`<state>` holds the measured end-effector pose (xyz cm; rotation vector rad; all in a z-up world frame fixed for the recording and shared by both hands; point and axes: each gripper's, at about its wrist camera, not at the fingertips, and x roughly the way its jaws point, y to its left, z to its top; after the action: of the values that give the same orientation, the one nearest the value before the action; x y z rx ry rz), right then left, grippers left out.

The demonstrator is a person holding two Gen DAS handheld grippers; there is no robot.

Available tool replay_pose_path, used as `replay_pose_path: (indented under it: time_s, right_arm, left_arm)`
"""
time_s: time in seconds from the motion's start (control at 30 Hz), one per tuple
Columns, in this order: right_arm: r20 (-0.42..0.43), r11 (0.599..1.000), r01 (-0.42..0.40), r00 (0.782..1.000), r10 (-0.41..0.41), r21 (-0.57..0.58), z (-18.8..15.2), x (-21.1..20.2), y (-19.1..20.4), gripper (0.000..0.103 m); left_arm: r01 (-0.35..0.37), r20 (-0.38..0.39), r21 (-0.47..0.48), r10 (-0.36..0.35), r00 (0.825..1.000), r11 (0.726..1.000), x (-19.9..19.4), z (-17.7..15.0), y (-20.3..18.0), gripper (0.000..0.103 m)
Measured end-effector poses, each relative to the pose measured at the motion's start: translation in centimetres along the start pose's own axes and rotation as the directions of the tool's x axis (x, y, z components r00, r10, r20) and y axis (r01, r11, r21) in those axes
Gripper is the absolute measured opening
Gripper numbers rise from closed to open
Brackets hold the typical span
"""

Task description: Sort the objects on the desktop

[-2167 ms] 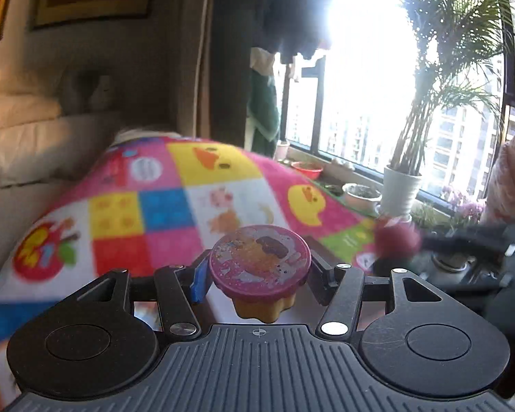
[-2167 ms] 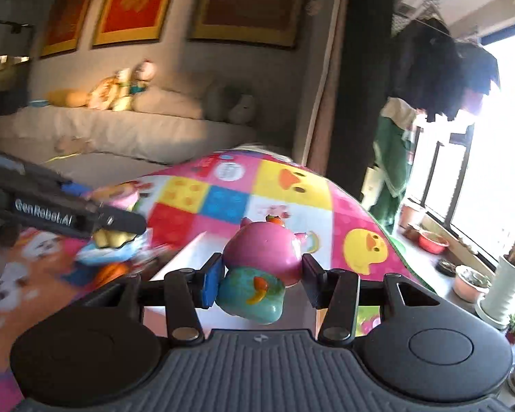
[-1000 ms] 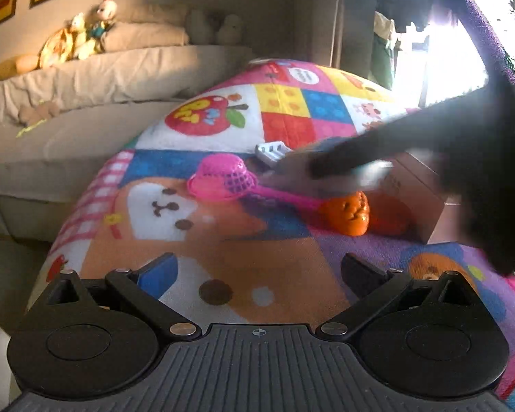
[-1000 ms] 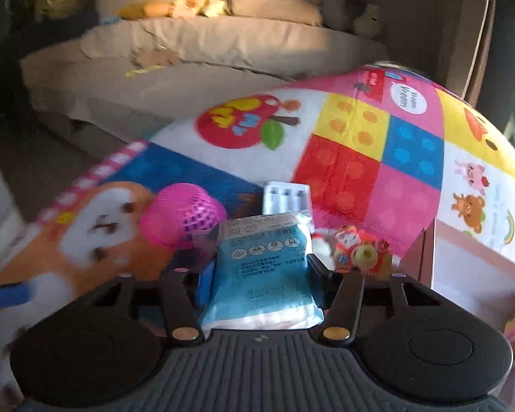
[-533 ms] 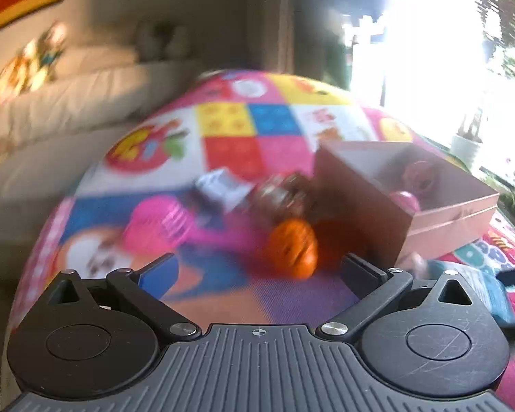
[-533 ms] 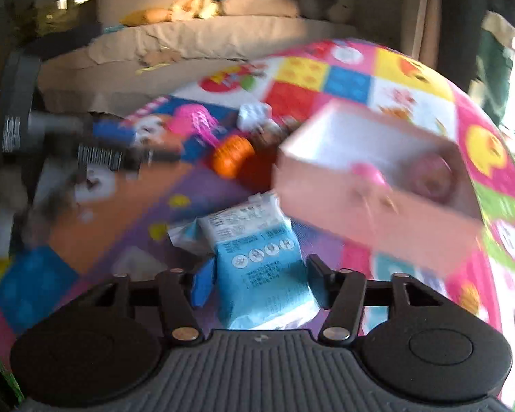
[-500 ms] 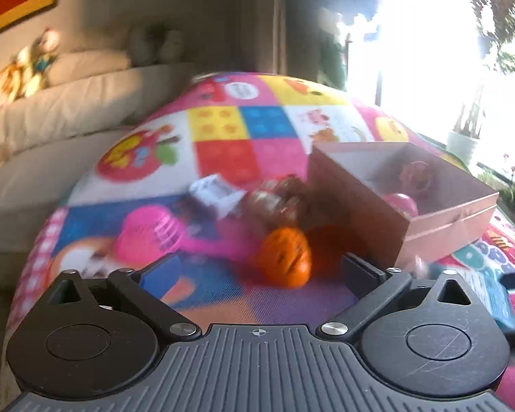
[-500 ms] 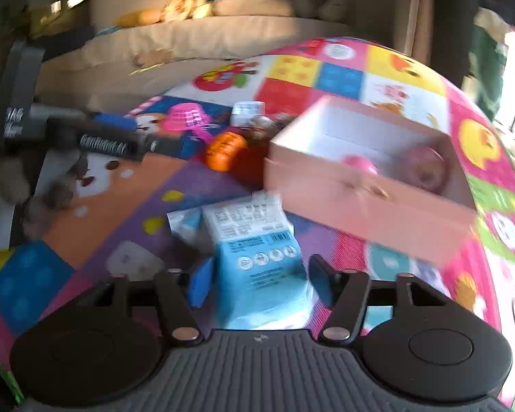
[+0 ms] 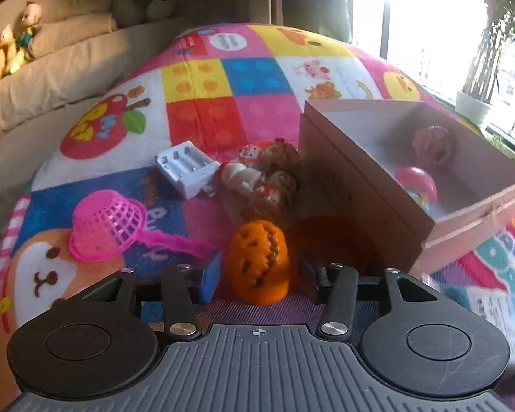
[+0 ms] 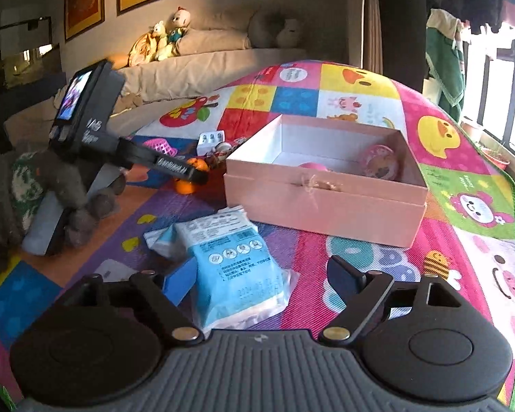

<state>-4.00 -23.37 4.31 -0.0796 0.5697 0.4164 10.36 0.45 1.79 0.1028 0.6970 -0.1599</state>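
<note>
The left tongs [image 9: 259, 276] are closing around the pumpkin [image 9: 259, 262], pads not yet touching; centre it and squeeze low. The right tongs [image 10: 262, 279] are opening off the packet [image 10: 237, 274], near the worktop's front edge. The box [image 10: 322, 202] sits beyond.
</note>
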Motion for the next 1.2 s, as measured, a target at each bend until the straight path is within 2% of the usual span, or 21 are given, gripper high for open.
replay_pose_path:
  time_s: [0.1, 0.23, 0.3, 0.37, 0.43, 0.5, 0.6, 0.7, 0.87, 0.97, 1.1, 1.2]
  right_arm:
    - [0.008, 1.0, 0.009, 1.0, -0.009, 0.012, 0.3, 0.1, -0.1, 0.087]
    - [0.014, 1.0, 0.004, 1.0, -0.004, 0.006, 0.5, 0.2, 0.2, 0.088]
    - [0.017, 1.0, 0.0, 1.0, 0.0, 0.003, 0.5, 0.3, 0.3, 0.093]
    - [0.018, 1.0, 0.001, 1.0, -0.001, 0.008, 0.4, 0.4, 0.4, 0.095]
    - [0.017, 1.0, -0.001, 1.0, 0.0, 0.017, 0.5, 0.7, 0.4, 0.096]
    - [0.017, 1.0, -0.003, 1.0, 0.003, 0.024, 0.6, 1.0, 0.5, 0.097]
    - [0.013, 1.0, -0.004, 1.0, 0.003, 0.021, 0.6, 1.4, 0.9, 0.098]
    - [0.0, 1.0, 0.002, 1.0, -0.002, 0.013, 0.2, 1.8, 1.3, 0.098]
    - [-0.012, 1.0, 0.023, 1.0, -0.023, -0.012, -0.4, 1.7, 1.5, 0.099]
    - [-0.001, 0.998, 0.023, 1.0, -0.023, -0.061, -0.4, 1.4, 1.7, 0.099]
    - [-0.009, 0.997, -0.057, 0.998, 0.056, -0.056, 0.3, 1.6, 1.5, 0.103]
    - [-0.055, 0.995, -0.094, 0.994, 0.093, -0.031, 0.5, 3.0, 2.0, 0.103]
  left_arm:
    - [0.004, -0.011, -0.003, -0.004, 1.0, 1.0, -1.3, -1.0, 0.8, 0.041]
    - [0.033, -0.018, 0.013, -0.033, 0.999, 0.999, -4.5, -3.2, 1.6, 0.041]
    - [0.027, -0.026, 0.03, -0.026, 0.999, 0.999, -5.7, -4.4, 2.0, 0.045]
    - [-0.022, -0.029, 0.05, 0.024, 0.999, 0.998, -6.6, -5.3, 2.4, 0.049]
    - [-0.085, -0.016, 0.067, 0.086, 0.996, 0.994, -7.0, -5.7, 2.9, 0.06]
    - [-0.058, -0.007, 0.032, 0.058, 0.998, 0.998, -7.5, -5.5, 3.5, 0.081]
    - [0.043, 0.015, -0.016, -0.043, 0.999, 0.999, -7.9, -5.0, 3.4, 0.097]
    - [0.103, 0.03, 0.02, -0.103, 0.994, 0.995, -7.6, -4.9, 1.7, 0.099]
    - [-0.008, 0.015, 0.067, 0.007, 1.0, 0.998, -5.9, -5.2, -0.5, 0.102]
    - [-0.012, -0.053, 0.036, 0.014, 0.999, 0.999, -5.2, -5.5, -0.4, 0.103]
    - [0.02, -0.073, -0.032, -0.023, 0.997, 0.999, -5.6, -6.3, 0.7, 0.103]
    - [0.023, -0.067, -0.033, -0.026, 0.997, 0.999, -6.2, -6.8, 1.3, 0.103]
